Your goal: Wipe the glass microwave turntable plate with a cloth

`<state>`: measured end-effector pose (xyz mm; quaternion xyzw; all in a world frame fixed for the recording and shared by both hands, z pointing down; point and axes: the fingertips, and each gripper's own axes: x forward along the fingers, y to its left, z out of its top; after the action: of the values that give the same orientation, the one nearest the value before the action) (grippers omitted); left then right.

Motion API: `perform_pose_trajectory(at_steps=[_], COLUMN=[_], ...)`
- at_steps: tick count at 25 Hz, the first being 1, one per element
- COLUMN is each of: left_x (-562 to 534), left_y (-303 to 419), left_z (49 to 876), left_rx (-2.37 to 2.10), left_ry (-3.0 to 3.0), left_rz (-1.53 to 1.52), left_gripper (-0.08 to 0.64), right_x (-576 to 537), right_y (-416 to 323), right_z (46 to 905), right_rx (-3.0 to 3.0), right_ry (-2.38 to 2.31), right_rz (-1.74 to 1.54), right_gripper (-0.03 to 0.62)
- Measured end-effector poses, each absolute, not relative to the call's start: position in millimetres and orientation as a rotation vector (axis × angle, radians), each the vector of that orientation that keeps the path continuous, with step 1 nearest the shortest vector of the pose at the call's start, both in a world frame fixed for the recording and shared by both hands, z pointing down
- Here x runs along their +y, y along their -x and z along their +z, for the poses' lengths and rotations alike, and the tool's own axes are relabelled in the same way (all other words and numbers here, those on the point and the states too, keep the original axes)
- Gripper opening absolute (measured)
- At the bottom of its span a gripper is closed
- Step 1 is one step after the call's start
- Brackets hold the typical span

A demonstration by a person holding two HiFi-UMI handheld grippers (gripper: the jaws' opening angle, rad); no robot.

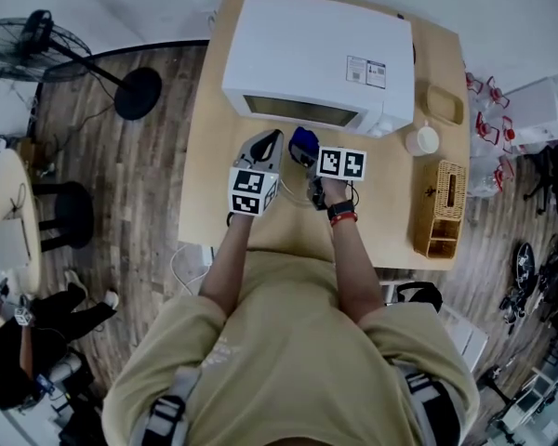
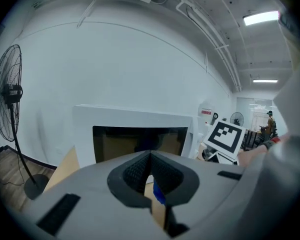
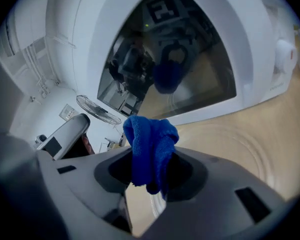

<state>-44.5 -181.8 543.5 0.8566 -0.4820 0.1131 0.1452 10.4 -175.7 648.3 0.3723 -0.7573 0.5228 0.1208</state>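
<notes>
My right gripper point(image 1: 309, 156) point(image 3: 150, 160) is shut on a bunched blue cloth point(image 1: 303, 140) point(image 3: 150, 139), which sticks up between its jaws just in front of the white microwave point(image 1: 316, 54) point(image 3: 190, 59). The clear glass turntable plate point(image 3: 240, 146) lies flat on the wooden table under and to the right of that gripper, showing only as faint rings. In the head view I cannot make it out. My left gripper point(image 1: 265, 140) point(image 2: 150, 156) is close beside the right one, jaws shut with nothing seen between them, facing the microwave's shut door point(image 2: 140, 136).
The wooden table point(image 1: 205, 156) also carries a white cup point(image 1: 423, 140), a small tan dish point(image 1: 444, 103) and a wooden box point(image 1: 442, 209) on its right side. A floor fan point(image 1: 37, 49) and a black stool point(image 1: 60, 214) stand to the left.
</notes>
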Motion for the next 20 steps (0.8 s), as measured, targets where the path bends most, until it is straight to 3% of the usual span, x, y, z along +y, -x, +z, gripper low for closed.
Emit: perform_pose_trajectory(at_steps=[20], left_x=[-210], left_y=[70], left_z=[588], left_rx=[-1.325], left_ry=[-2.391], left_rz=[0.398], left_gripper=[0.012], right_x=[-209], right_y=[14], right_z=[713], right_rx=[-2.007], right_ry=[-1.149], right_rz=[1.713], right_gripper=[0.163])
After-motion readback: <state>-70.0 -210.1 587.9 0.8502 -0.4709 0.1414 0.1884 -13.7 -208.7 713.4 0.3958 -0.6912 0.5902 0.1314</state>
